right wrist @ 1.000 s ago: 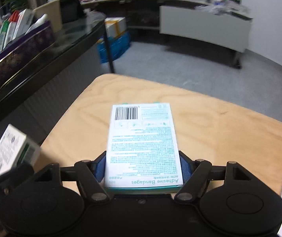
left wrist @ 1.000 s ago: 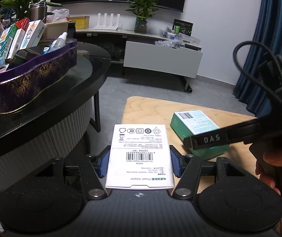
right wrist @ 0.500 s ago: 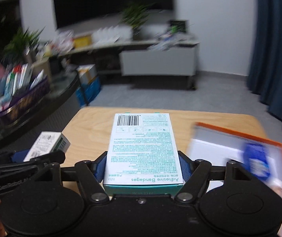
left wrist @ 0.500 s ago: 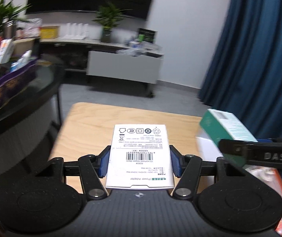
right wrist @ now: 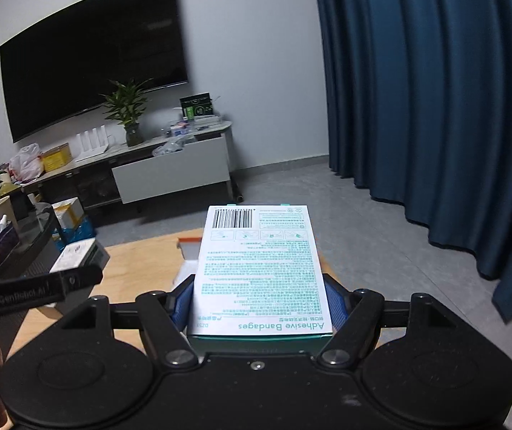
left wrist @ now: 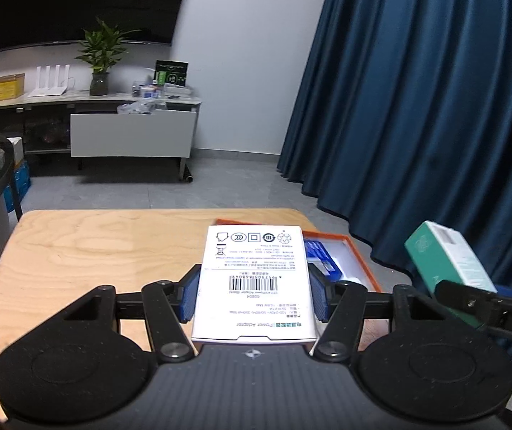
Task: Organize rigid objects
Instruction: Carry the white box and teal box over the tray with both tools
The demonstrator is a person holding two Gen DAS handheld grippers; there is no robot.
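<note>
Above the wooden surface (left wrist: 87, 251), both tools have swung right from the cluttered side counter toward the orange-rimmed tray (left wrist: 360, 265), the left tool (left wrist: 254, 295) clamped on the white adapter box (left wrist: 256, 276), the right tool (right wrist: 259, 304) clamped on the bandage box (right wrist: 261, 268), likely for placing.

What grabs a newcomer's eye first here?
Each tool grips a box: the left tool holds a white power adapter box, the right tool a white-and-teal adhesive bandages box. Ahead, an orange-rimmed tray sits on the light wooden table, beside tall blue curtains.
</note>
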